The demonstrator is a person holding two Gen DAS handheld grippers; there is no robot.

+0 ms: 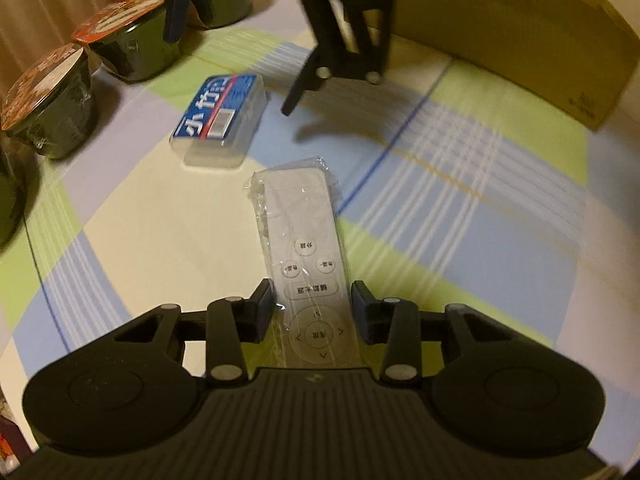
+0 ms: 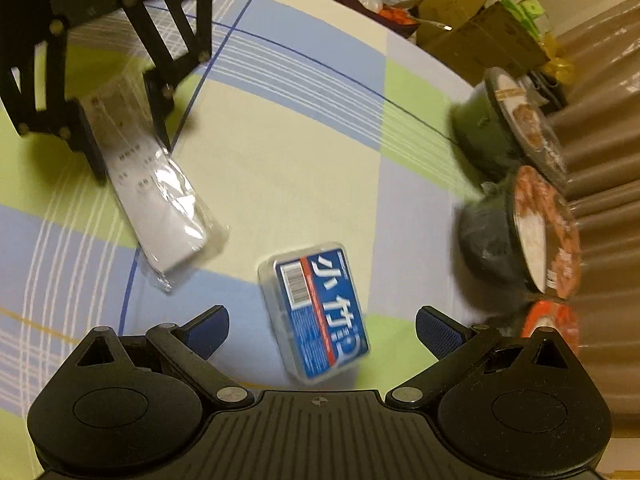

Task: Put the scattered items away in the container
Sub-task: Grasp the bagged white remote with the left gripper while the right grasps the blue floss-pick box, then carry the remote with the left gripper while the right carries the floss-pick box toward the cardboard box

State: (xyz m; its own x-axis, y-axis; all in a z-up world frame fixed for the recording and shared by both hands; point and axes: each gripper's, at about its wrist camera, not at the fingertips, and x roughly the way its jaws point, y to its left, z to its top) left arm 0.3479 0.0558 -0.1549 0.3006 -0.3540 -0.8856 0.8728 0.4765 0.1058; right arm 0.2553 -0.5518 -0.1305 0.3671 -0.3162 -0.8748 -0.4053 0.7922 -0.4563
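Nothing I see is in the cardboard box point(image 1: 520, 36) yet. My left gripper point(image 1: 313, 306) straddles the remote point(image 1: 304, 256), not quite pinching; my right gripper point(image 2: 322, 330) spreads wide over the blue case point(image 2: 316, 320).

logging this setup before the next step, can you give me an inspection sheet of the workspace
surface: checked cloth in green, blue and cream, mostly bare.
job's things: white remote control in clear plastic wrap lies flat between the left gripper's fingers; clear plastic box with blue label lies flat in front of the right gripper; brown cardboard box stands at the far side.
clutter: dark round bowls with printed foil lids in a row along the cloth's edge.
grippers: left gripper straddles the remote, pads close, contact unclear; right gripper wide open, empty.
cables: nothing seen.
surroundings: brown curtain, stacked cartons and bags.
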